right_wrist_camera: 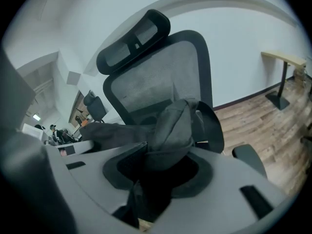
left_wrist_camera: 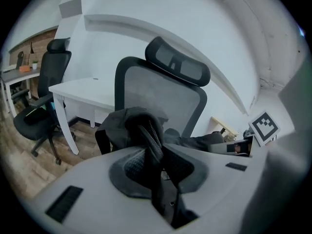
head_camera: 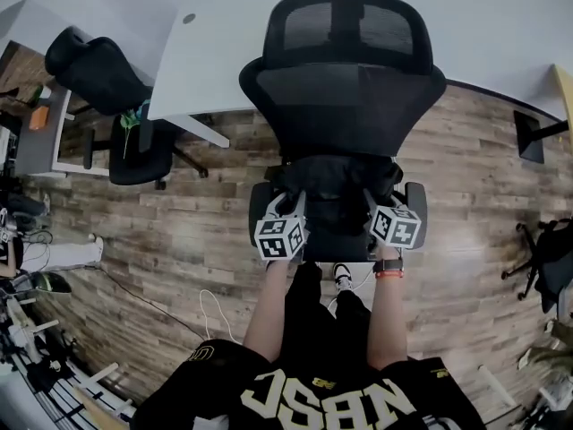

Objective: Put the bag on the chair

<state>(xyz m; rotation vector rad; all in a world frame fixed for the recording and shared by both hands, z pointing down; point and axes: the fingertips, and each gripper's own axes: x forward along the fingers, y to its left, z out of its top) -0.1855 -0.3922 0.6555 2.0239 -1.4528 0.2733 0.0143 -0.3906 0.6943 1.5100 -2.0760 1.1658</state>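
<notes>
A black mesh office chair stands in front of me, its back to a white desk. A soft dark bag lies on its seat against the backrest. My left gripper is at the bag's left side and is shut on a fold with a zipper. At the bag's right side, my right gripper has a bunched fold of the bag standing up between its jaws, gripped. The left gripper view shows the chair's backrest just behind the bag. The right gripper view shows that backrest too.
The white desk runs behind the chair. A second black office chair sits at the far left beside it. A white cable lies on the wood floor near my legs. Another chair's base is at the right edge.
</notes>
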